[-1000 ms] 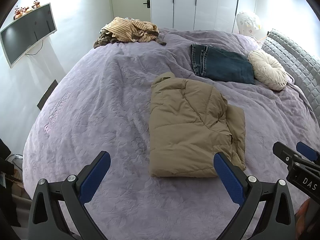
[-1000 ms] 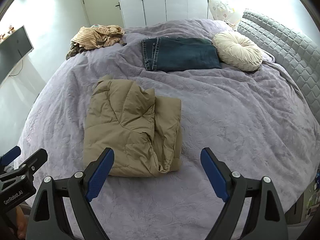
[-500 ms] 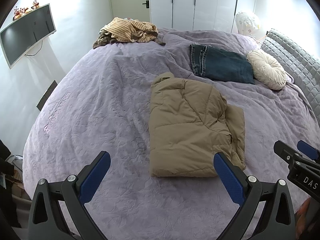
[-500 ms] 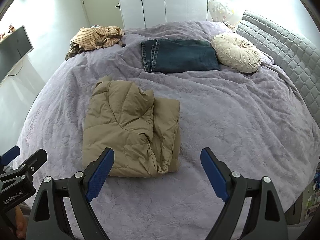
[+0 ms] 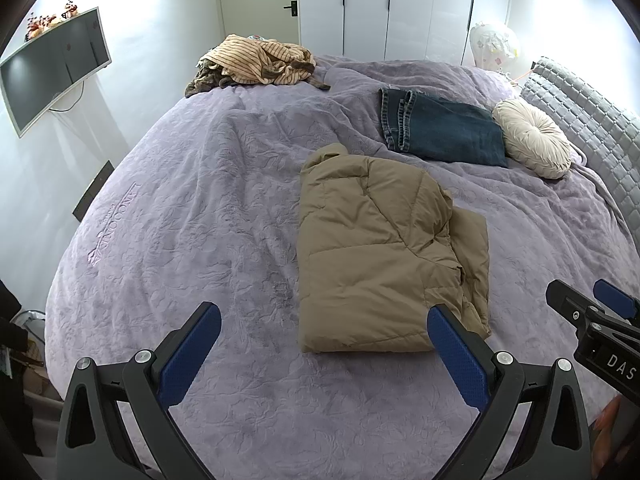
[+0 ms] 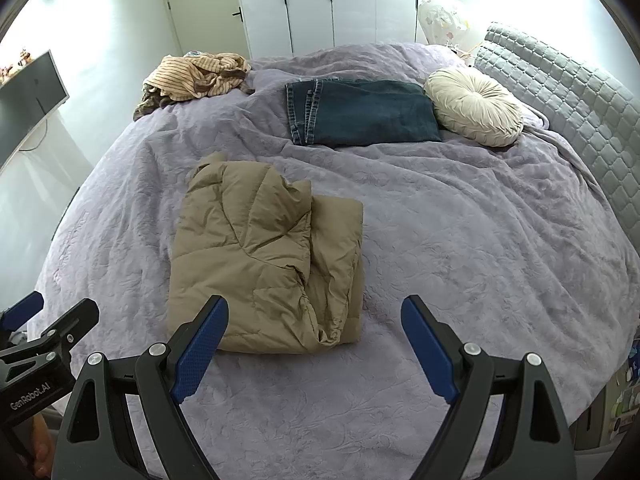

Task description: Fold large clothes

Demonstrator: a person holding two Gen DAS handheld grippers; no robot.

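Your left claw [image 5: 324, 332] and right claw [image 6: 315, 326] hover side by side, tilted down, both wide and empty; folded tan puffer jacket [image 5: 380, 252] lies mid-bed on the lavender quilted bedspread [image 5: 200, 200]

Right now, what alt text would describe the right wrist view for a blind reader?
A folded tan puffer jacket lies on a purple bedspread, just beyond the open, empty right gripper. Farther back lie folded jeans, a round cushion and rumpled striped clothes.
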